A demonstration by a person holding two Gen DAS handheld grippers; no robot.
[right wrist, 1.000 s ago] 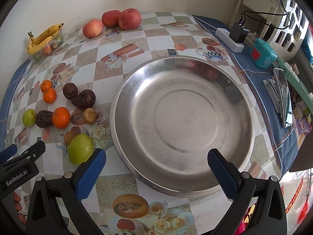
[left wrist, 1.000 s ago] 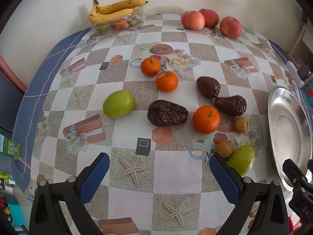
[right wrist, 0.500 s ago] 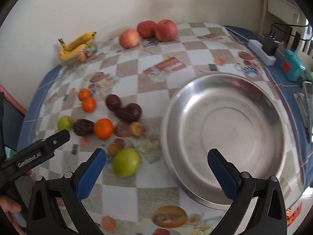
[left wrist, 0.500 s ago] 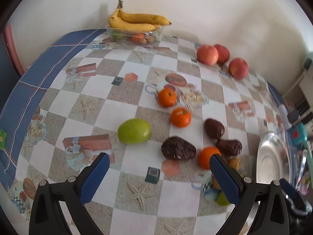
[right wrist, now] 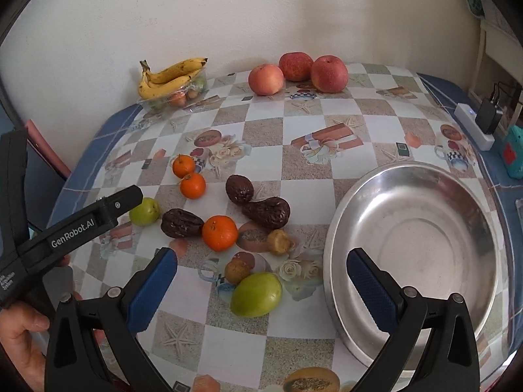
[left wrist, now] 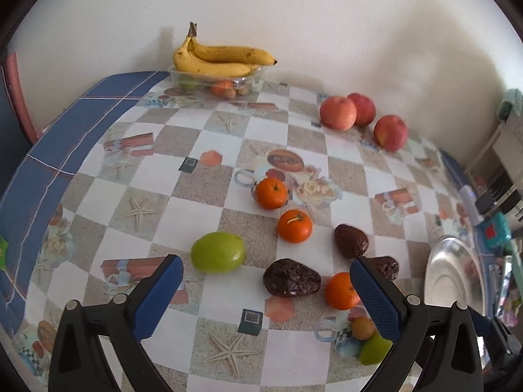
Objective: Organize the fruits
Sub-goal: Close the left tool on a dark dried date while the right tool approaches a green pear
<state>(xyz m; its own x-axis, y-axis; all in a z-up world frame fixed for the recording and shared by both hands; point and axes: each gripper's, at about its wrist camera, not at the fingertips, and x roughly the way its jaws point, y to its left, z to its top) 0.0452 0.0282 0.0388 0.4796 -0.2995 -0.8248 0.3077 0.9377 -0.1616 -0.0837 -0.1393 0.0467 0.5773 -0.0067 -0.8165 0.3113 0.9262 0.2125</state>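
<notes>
Loose fruit lies mid-table: three oranges, three dark wrinkled fruits, two green fruits and two small brown fruits. An empty steel bowl stands at the right. Three apples sit at the back. My left gripper is open and empty, above the near table in front of the green fruit. My right gripper is open and empty, above the near green fruit and beside the bowl.
A clear tray of bananas and small fruit stands at the back by the wall. A white power strip and a teal object lie at the right edge. The left gripper's body shows in the right wrist view.
Both grippers have pulled back and turned left; the views now show more of the table and wall. The bowl has slid toward the right in both views. No fruit has moved.
</notes>
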